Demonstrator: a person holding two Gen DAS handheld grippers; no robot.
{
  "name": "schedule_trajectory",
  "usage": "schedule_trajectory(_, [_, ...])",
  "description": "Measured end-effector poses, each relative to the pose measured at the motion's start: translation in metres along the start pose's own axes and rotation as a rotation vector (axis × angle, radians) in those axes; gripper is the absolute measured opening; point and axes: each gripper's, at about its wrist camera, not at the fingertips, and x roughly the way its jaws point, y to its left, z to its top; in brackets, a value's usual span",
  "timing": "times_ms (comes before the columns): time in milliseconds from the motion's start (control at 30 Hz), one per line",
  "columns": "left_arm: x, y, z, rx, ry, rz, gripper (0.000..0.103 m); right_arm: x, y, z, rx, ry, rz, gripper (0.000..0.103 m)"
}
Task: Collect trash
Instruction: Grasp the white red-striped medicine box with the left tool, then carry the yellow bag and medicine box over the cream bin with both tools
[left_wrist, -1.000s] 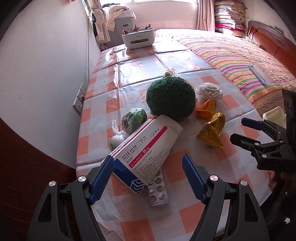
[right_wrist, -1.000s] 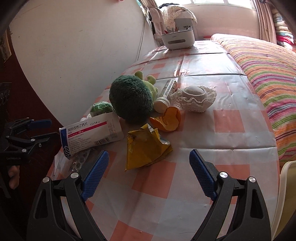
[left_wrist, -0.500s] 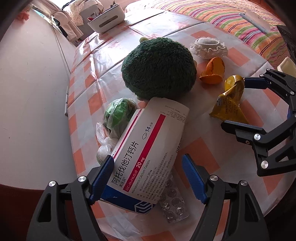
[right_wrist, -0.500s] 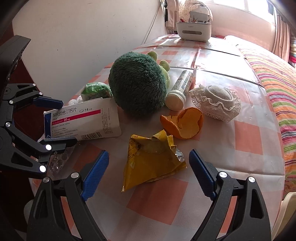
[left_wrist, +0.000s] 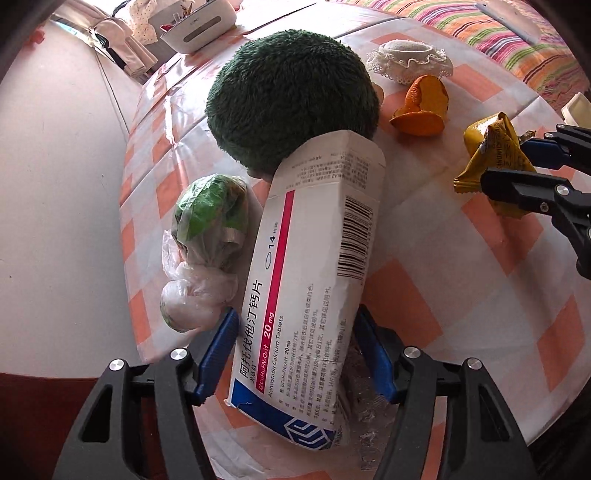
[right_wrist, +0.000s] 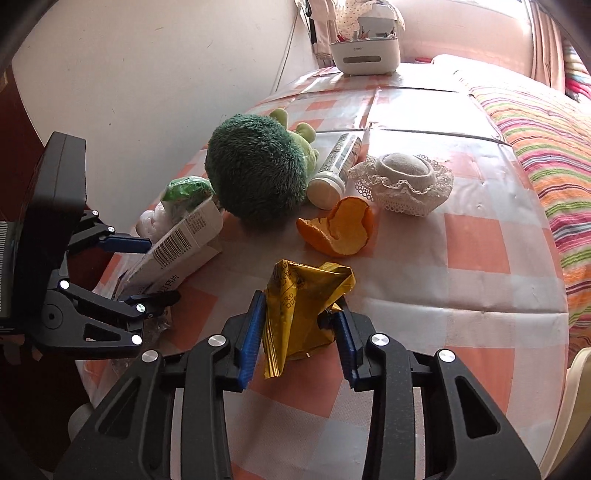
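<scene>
- Where a second ago both our grippers hung wide open, well short of the clutter, each has now closed in on a piece of trash.
- Left gripper (left_wrist: 293, 347): jaws around the medicine box (left_wrist: 310, 280), pads touching both sides; we judge it gripped, and the box already sits tilted.
- Right gripper (right_wrist: 299, 328): jaws pinching the yellow wrapper (right_wrist: 301, 295) on the checked worktop (right_wrist: 480, 243).
- Both grasps look made, so lifting should come next.
- Left lying: orange peel (right_wrist: 340, 230), knotted plastic bag (left_wrist: 207, 236), blister pack (left_wrist: 360, 373) under the box.
- Plush toy (left_wrist: 291, 99) touches the box's far end; it may get nudged.
</scene>
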Motion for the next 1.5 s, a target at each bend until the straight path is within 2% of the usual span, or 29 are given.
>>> schedule_trajectory(167, [-0.004,0.002,-0.004,-0.073,-0.042,-0.024,0.050,-0.022,-0.006,-0.006,0.041,-0.055,0.033,0.035])
schedule_trajectory(333, [-0.018,0.004,-0.009,-0.152,-0.119,-0.025,0.048,-0.038,-0.015,-0.006,0.076,-0.102,0.042,0.035])
schedule_trajectory(567, [-0.041,0.004,-0.014,-0.267,-0.207,-0.055,0.046,-0.047,-0.023,-0.009,0.092,-0.120,0.035,0.035])
schedule_trajectory(1100, [-0.059,-0.014,-0.016,-0.351,-0.297,-0.128,0.042,-0.064,-0.038,-0.029,0.133,-0.142,0.025,0.035])
schedule_trajectory(1500, [-0.096,-0.043,-0.017,-0.379,-0.397,-0.203,0.042,-0.081,-0.048,-0.037,0.159,-0.190,-0.007,0.035])
